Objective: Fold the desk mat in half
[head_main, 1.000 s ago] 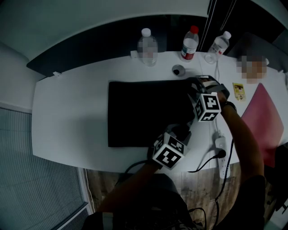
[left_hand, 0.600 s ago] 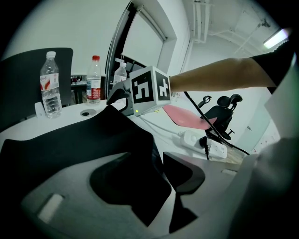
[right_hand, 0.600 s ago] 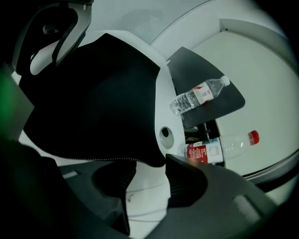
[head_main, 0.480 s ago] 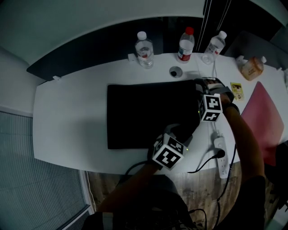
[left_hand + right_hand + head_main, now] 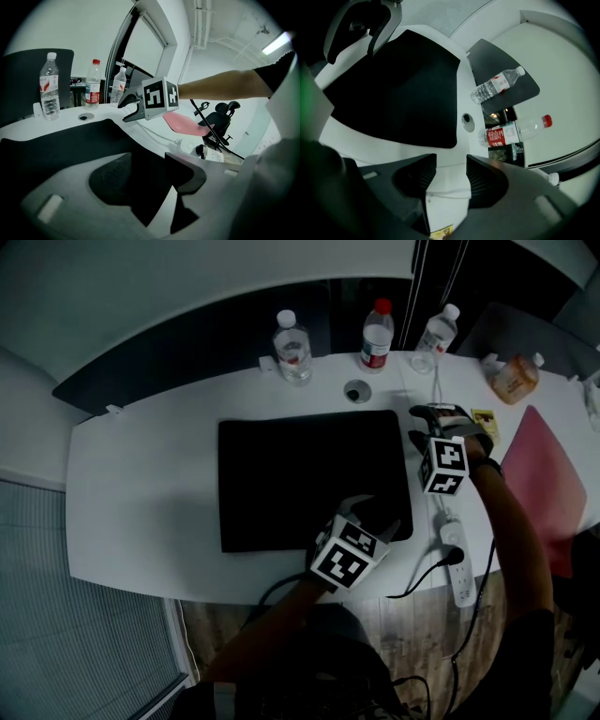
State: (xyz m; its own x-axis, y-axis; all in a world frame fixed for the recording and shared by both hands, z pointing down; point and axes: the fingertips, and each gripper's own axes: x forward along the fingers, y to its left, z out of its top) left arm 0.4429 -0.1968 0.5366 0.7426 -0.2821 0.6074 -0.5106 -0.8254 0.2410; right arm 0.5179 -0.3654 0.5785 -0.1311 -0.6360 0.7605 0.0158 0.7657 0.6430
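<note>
Right gripper [image 5: 420, 426] pulls back off desk mat's [image 5: 300, 474] right edge, jaws just opening over white table [image 5: 141, 493], left gripper [image 5: 375, 514] jaws just opening too, apart above mat's near-right corner

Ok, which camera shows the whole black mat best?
The head view: nearly the whole mat shows, flat on the white table. The left gripper view shows only its near part; the right gripper view shows it skewed, one end hidden.
</note>
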